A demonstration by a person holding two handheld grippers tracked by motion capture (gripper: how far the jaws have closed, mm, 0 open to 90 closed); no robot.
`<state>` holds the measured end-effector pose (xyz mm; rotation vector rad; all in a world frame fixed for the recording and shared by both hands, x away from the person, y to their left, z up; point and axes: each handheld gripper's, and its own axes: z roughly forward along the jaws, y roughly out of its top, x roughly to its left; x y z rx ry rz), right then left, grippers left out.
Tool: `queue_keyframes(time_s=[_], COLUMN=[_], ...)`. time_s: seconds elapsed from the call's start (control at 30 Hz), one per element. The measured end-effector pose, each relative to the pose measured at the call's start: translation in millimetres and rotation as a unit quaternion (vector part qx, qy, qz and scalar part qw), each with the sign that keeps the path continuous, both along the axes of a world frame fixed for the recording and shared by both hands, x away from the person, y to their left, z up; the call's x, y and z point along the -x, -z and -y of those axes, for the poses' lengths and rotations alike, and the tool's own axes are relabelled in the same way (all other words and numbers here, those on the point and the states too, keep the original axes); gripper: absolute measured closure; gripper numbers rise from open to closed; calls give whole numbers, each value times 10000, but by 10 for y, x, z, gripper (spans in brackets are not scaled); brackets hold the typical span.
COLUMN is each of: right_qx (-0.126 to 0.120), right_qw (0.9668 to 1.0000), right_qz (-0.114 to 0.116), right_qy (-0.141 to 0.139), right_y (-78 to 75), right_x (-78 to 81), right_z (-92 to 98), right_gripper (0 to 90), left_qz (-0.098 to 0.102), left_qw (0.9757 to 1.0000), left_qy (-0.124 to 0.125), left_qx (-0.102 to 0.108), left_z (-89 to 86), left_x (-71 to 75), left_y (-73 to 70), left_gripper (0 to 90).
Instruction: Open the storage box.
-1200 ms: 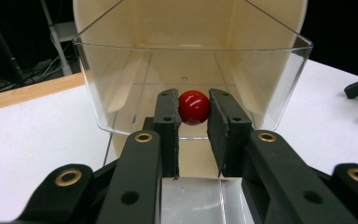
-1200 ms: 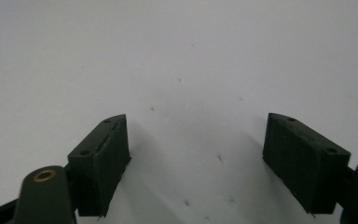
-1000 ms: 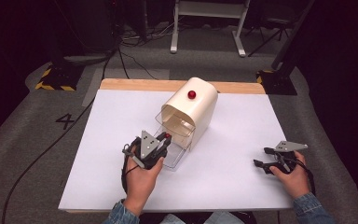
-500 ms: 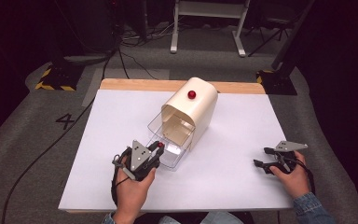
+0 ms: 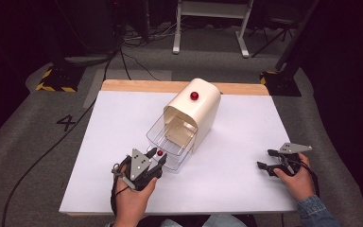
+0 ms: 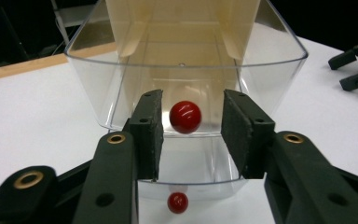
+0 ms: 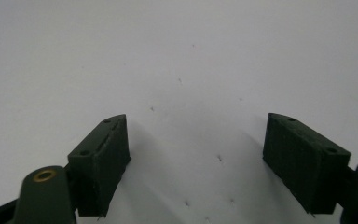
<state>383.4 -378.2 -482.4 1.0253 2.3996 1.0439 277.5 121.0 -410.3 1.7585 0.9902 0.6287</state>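
Centrally on the white table [image 5: 99, 142], a cream cabinet [image 5: 201, 111] with a red button [image 5: 194, 96] on top is seen, and a clear drawer [image 5: 168, 142] is drawn out of its front. At the drawer's front, the left gripper [image 5: 153, 163] is held with jaws parted on either side of the red knob [image 6: 185, 116], not touching it. Well apart at the right, the right gripper [image 5: 268, 159] is kept spread wide over bare tabletop, nothing grasped.

Grey carpet floor [image 5: 23, 156], dark room, black cables [image 5: 123, 56], white stand legs [image 5: 208, 28], yellow-black hazard tape [image 5: 52, 87]
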Motion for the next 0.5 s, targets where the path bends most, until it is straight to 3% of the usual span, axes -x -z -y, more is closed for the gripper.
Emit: queue_keyframes(time_s=[0.13,0.4,0.5], right_qx=[0,-1,0], right_qw=[10000,10000,10000], right_qz=[1,2,1], right_qy=[0,1,2], right_y=[0,0,0], right_x=[0,0,1], right_z=[0,0,-1], right_gripper=[228,228,228], left_qz=[-75,-180,-172], left_qw=[10000,9998,9994], left_qy=[-41,-108,-158], left_qx=[-6,-59,-258], left_z=[-35,-145,-271], left_x=[23,76,131], left_y=[16,63,73], left_gripper=[474,412,396])
